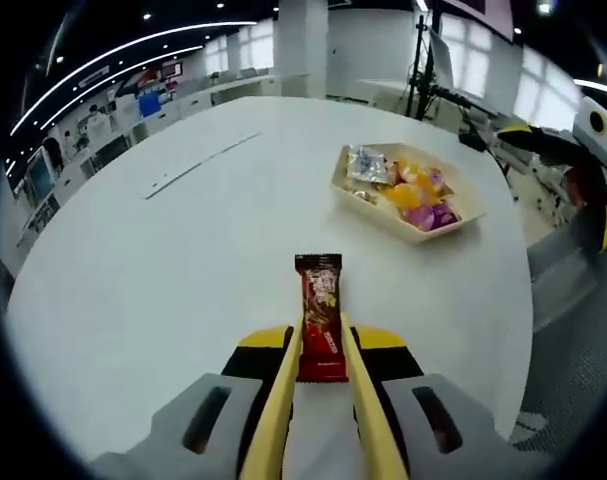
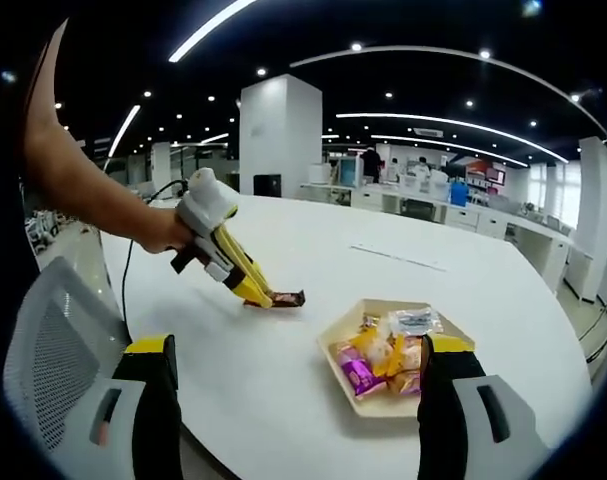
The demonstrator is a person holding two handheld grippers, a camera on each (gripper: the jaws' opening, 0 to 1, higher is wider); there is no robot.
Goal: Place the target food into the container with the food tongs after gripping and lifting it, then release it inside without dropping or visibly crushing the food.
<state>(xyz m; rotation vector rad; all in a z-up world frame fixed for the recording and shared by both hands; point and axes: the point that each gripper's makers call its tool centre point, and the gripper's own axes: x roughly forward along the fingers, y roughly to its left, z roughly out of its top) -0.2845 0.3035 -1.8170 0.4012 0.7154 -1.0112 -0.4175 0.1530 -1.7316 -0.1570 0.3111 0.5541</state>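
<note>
The left gripper (image 1: 323, 350) holds yellow food tongs (image 1: 318, 400), and the tong tips are closed on the lower end of a chocolate bar (image 1: 320, 312) in a dark red wrapper. The bar seems to lie flat on the white table (image 1: 183, 260), though whether it is already a little lifted is hard to tell. In the right gripper view the same tongs (image 2: 238, 270) reach down from a person's hand (image 2: 163, 232) to the bar (image 2: 286, 298), which is near the container (image 2: 335, 340) but well apart from it.

The right gripper (image 2: 298, 400) stands wide apart and holds nothing.

The grip is only on one end of the bar, so the bar could swing or slip out during the lift. A harder squeeze could dent it.

The container, a cream tray, already holds many wrapped snacks (image 1: 408, 188). Little free place remains, so the bar may land on the pile and slide over the rim. Nothing stands on the table between bar and tray
</note>
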